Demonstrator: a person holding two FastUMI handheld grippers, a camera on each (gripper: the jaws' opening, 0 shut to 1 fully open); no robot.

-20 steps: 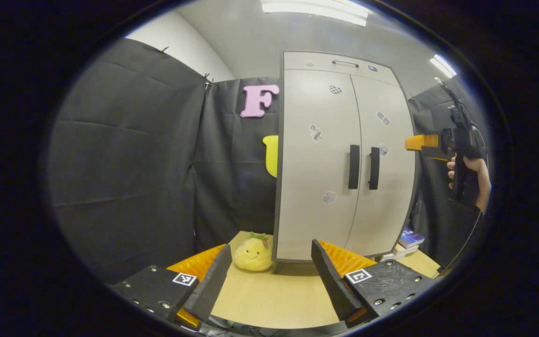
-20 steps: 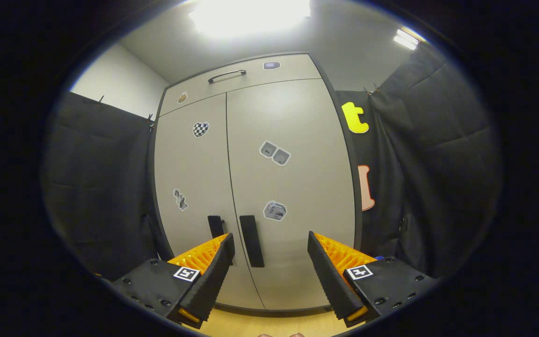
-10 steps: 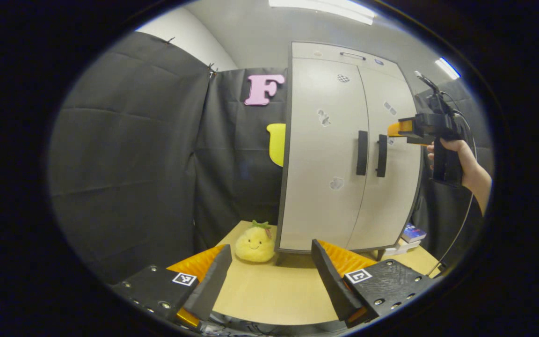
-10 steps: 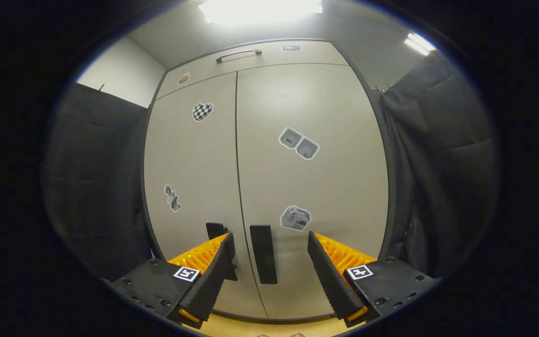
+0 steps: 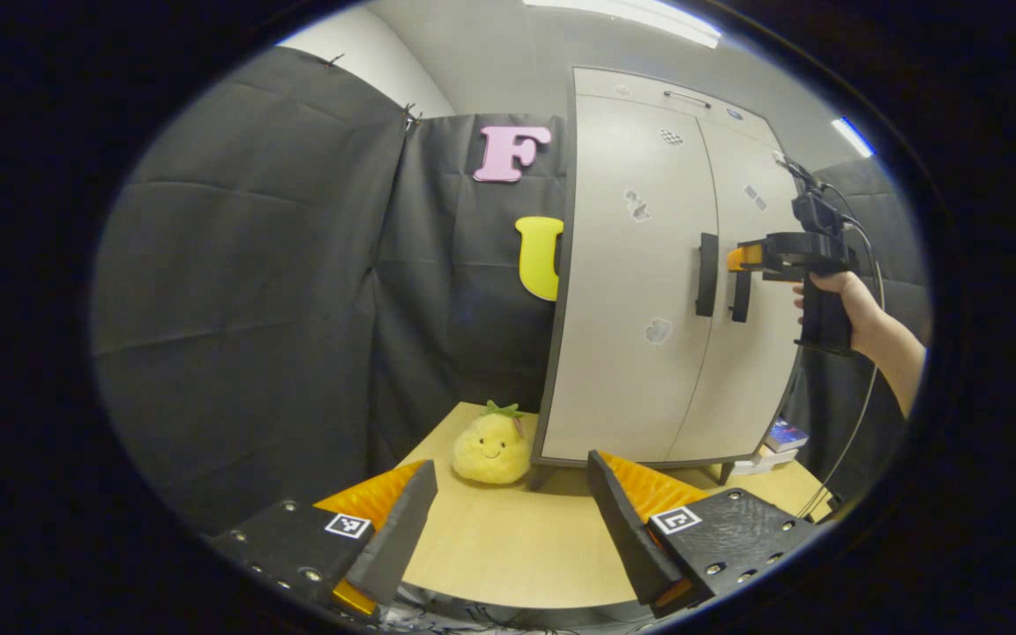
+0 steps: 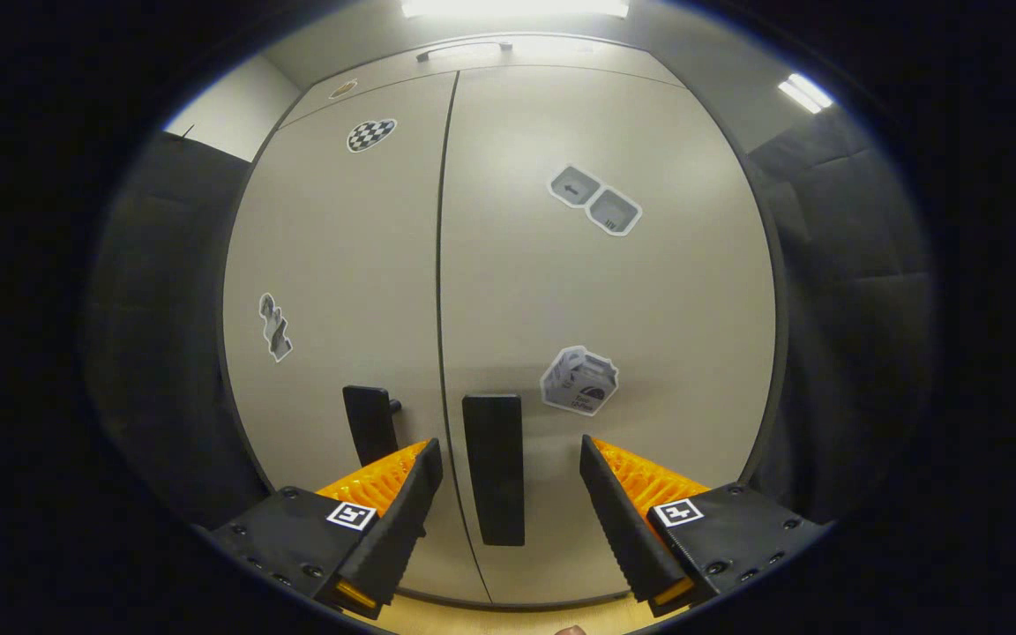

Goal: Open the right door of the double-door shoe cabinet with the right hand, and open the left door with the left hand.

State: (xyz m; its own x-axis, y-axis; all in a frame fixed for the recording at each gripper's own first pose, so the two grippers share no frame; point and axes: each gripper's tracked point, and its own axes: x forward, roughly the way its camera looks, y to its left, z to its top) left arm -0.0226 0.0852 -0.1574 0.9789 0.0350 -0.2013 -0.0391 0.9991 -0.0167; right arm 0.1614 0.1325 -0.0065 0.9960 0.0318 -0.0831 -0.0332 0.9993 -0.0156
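Closer now: right hand-held gripper (image 6: pixel 508 494) jaws wide, right door handle (image 6: pixel 493 467) btwn fingers, not touching; doors shut.

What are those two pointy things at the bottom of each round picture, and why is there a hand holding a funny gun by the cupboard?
Those pointy things are the fingers of a grabbing tool. A person holds one tool in each hand, and each carries a camera looking forward. The left gripper, open and holding nothing, looks across a table at a plush toy and the shoe cabinet. The "gun" is the right gripper in a hand. Its own camera shows it open around the right door's handle, not yet squeezing. Both doors are shut.
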